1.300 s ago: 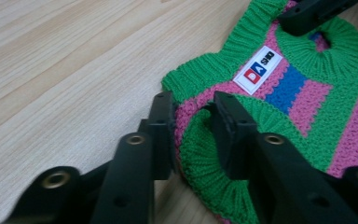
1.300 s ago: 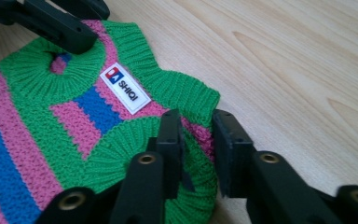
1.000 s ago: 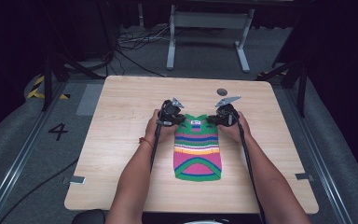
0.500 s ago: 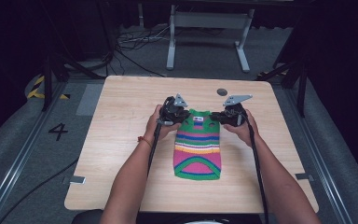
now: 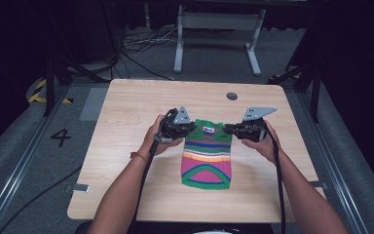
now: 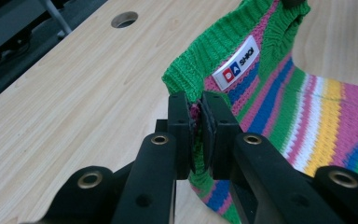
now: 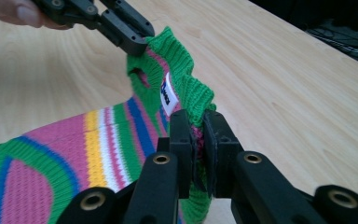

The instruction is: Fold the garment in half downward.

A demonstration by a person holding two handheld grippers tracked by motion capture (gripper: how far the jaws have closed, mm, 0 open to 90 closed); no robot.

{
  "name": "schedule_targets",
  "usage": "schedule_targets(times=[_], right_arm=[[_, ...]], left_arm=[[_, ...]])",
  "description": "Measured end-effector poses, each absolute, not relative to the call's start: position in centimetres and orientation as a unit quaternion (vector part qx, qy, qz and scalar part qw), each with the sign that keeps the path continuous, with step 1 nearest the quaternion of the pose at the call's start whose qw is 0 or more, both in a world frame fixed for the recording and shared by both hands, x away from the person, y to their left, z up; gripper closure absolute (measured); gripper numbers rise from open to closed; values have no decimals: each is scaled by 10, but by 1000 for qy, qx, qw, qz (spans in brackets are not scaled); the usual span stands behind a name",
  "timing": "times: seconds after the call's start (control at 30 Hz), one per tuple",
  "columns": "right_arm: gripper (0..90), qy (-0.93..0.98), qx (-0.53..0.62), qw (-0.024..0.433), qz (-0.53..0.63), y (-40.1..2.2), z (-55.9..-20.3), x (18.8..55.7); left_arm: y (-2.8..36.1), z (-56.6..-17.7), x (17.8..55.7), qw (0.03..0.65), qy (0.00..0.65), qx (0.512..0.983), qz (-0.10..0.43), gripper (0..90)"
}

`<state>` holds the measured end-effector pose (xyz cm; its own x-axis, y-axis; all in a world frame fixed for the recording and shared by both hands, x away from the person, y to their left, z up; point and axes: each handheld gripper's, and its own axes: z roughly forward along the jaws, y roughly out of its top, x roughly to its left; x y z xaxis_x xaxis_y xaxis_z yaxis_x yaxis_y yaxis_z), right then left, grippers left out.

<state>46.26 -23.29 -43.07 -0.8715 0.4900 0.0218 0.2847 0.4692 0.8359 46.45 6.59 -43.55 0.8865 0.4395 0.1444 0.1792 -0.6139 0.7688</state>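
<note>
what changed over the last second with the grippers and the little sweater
The right gripper slid outward to the person's right, still clamped on its top corner of the striped sweater, so the neck end is now stretched wider between it and the left gripper. Nothing was taken or let go. The left gripper barely moved, and the sweater's lower part stayed flat on the table.

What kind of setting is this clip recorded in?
Probably a lab or recording studio rather than a home: a bare wooden table ringed by dark surroundings, loose cables on the grey floor, a floor number 4 and a metal stand behind.
</note>
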Motion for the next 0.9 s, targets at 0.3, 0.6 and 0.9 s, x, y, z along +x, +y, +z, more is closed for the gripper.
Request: schedule_targets(times=[0.3,0.6,0.9], right_arm=[[830,864,192,95,456,-230,-437,435],[827,872,166,79,454,-230,-442,410],[821,892,142,59,426,-234,-454,381]], left_arm=[[67,-440,438,391,133,897,160,833],[71,-445,409,385,107,905,148,832],[71,-454,382,368,83,918,123,830]])
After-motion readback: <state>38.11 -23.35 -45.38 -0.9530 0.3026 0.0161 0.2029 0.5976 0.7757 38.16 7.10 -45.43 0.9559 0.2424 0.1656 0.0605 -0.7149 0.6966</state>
